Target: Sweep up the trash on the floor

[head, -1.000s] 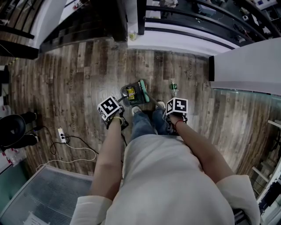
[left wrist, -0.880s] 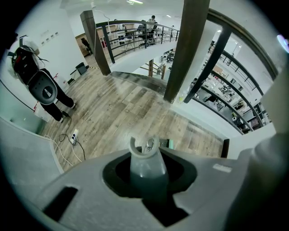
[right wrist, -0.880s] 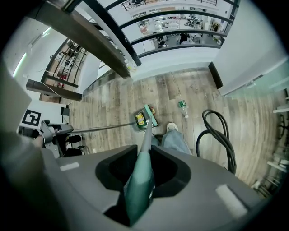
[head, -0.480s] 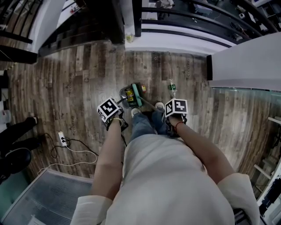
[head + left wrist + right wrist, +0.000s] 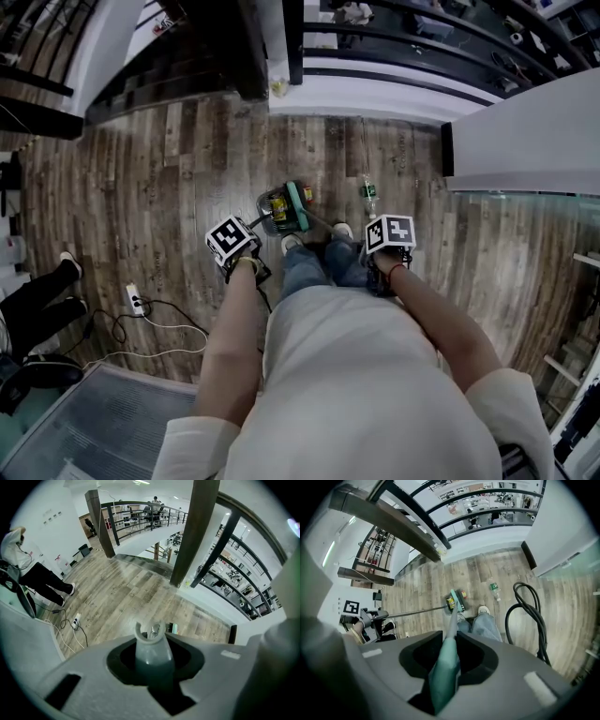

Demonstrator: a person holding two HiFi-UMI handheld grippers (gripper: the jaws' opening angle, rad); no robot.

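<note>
My left gripper point(image 5: 251, 266) is shut on the grey handle point(image 5: 153, 652) of the dustpan point(image 5: 274, 210), which sits on the wood floor just ahead of my shoes. A yellow can point(image 5: 277, 206) lies inside the pan. My right gripper point(image 5: 382, 274) is shut on the teal broom handle point(image 5: 446, 667); the teal broom head point(image 5: 299, 205) stands at the pan's right edge. A small piece of trash point(image 5: 310, 195) lies beside the broom head. A green bottle point(image 5: 368, 193) lies on the floor further right, apart from the broom.
A white power strip point(image 5: 133, 299) with its cable lies on the floor at the left, near a bystander's legs point(image 5: 42, 294). Dark railings point(image 5: 394, 37) and a white block point(image 5: 525, 141) bound the far side. A black hose loop point(image 5: 529, 616) hangs beside my right leg.
My right gripper has shifted slightly to the right with the broom, and the broom head has shifted a little beside the pan. The bystander's legs have moved at the left.
</note>
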